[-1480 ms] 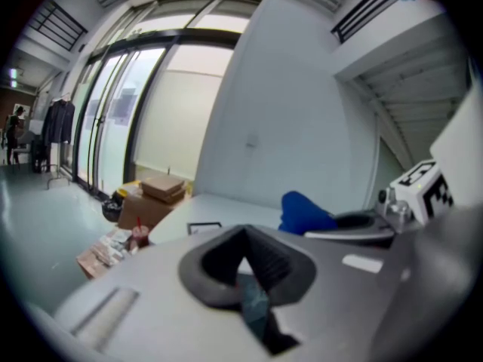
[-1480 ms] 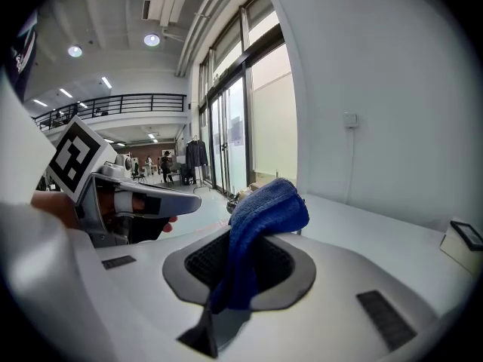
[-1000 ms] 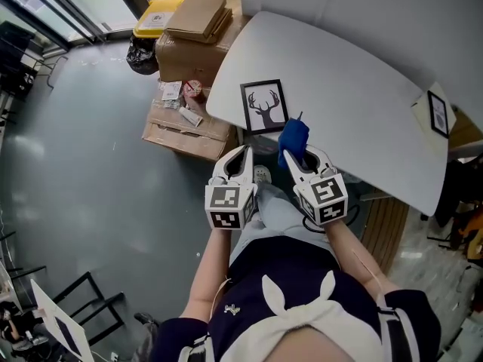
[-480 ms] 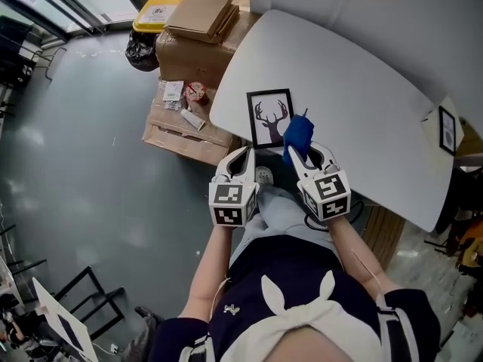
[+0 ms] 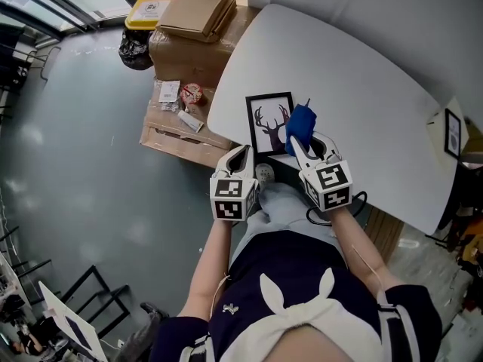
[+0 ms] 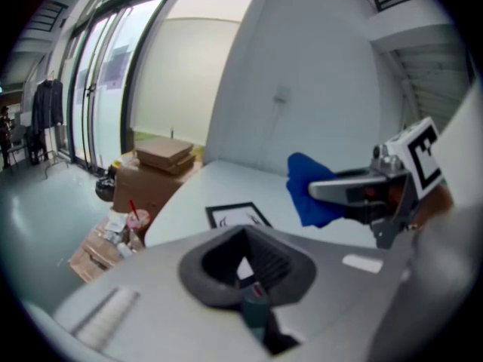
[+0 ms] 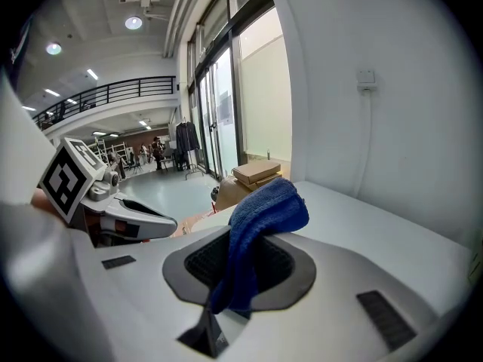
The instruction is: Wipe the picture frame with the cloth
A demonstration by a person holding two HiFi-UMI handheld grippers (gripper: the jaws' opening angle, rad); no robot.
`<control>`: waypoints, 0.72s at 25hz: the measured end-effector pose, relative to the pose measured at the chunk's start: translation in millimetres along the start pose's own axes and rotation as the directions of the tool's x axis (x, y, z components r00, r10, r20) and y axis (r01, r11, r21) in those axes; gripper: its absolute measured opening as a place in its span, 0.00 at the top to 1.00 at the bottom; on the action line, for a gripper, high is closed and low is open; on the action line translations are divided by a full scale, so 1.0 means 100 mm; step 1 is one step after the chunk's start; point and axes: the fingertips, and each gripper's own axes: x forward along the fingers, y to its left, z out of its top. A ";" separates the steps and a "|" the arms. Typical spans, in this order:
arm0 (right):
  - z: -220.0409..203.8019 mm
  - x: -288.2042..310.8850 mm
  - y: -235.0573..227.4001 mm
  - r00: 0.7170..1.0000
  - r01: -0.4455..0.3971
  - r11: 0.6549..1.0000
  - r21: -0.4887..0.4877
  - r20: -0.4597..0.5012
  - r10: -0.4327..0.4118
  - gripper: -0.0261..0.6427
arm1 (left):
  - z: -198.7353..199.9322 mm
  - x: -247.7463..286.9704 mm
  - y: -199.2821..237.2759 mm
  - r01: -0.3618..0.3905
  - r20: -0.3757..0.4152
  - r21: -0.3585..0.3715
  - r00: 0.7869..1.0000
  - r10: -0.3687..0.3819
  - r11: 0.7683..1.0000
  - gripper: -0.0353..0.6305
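**Blue cloth held at a deer-print frame**

A white table [image 5: 362,81] is seen from above, with cardboard boxes [image 5: 189,40] stacked on the floor beside it. The picture frame [image 5: 266,115] lies flat at the table's near edge, and nothing blocks it. Being light and probably glazed, it may slide, so its border should be steadied. The soft, limp blue cloth [image 5: 300,125] is pinched by the right gripper [image 5: 308,146] at the frame's right side. The left gripper [image 5: 241,155] is pressed together, empty.

The picture frame [image 5: 267,121] lies on the table [image 5: 362,74], with the cloth [image 5: 300,127] at its right side.
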 end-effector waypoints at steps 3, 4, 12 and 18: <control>0.01 0.10 -0.07 1.000 -0.005 1.000 0.000 -0.014 0.005 0.86 | -0.04 0.12 0.05 -0.001 -0.025 -0.004 1.000 0.001 1.000 0.94; 0.02 0.14 -0.09 1.000 -0.007 1.000 -0.001 -0.019 0.006 0.86 | -0.05 0.16 0.07 -0.002 -0.032 -0.003 0.999 0.002 1.000 0.94; 0.10 0.47 -0.20 0.998 -0.035 0.999 -0.018 -0.046 0.034 0.86 | -0.14 0.43 0.20 -0.006 -0.089 -0.017 0.996 0.004 1.000 0.94; 0.10 0.69 -0.30 0.996 -0.061 0.998 -0.030 -0.067 0.059 0.86 | -0.18 0.61 0.31 -0.020 -0.120 -0.033 0.993 0.015 0.999 0.94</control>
